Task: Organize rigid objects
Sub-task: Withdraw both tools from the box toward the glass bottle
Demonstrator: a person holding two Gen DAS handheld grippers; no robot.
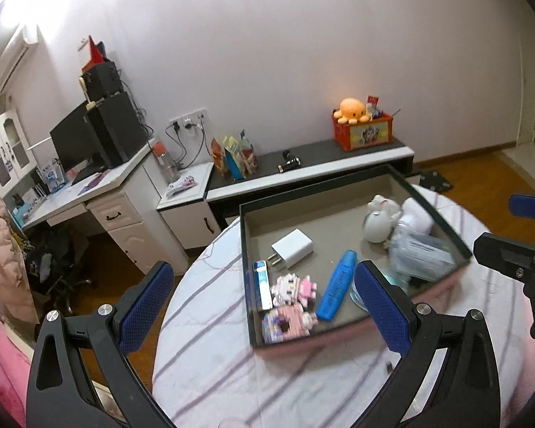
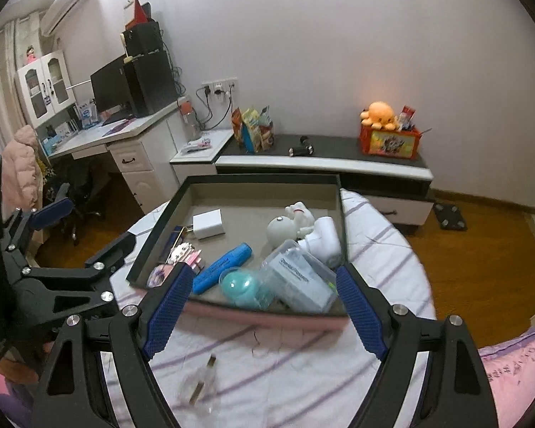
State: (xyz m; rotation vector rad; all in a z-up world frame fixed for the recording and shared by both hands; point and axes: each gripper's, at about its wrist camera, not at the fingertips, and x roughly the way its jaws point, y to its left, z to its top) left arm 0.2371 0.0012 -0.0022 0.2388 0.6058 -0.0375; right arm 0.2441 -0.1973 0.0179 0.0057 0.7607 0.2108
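Observation:
A dark shallow tray (image 1: 339,187) (image 2: 260,179) rests on a round table with a striped cloth. In it lie a white charger (image 1: 293,252) (image 2: 207,227), a blue marker (image 1: 337,289) (image 2: 221,266), pink block figures (image 1: 293,305) (image 2: 186,254), a white figurine (image 1: 378,218) (image 2: 291,224), a clear plastic box (image 1: 421,256) (image 2: 299,278) and a teal round thing (image 2: 239,287). My left gripper (image 1: 264,306) hangs open above the tray's near left part, holding nothing. My right gripper (image 2: 264,306) is open over the tray's near edge, also empty.
A small clear bottle (image 2: 200,381) lies on the cloth (image 2: 285,374) in front of the tray. Behind the table stand a white desk with a monitor (image 1: 76,142), a low dark bench (image 1: 303,164) with snack bags and a red crate (image 1: 363,129) bearing an orange plush.

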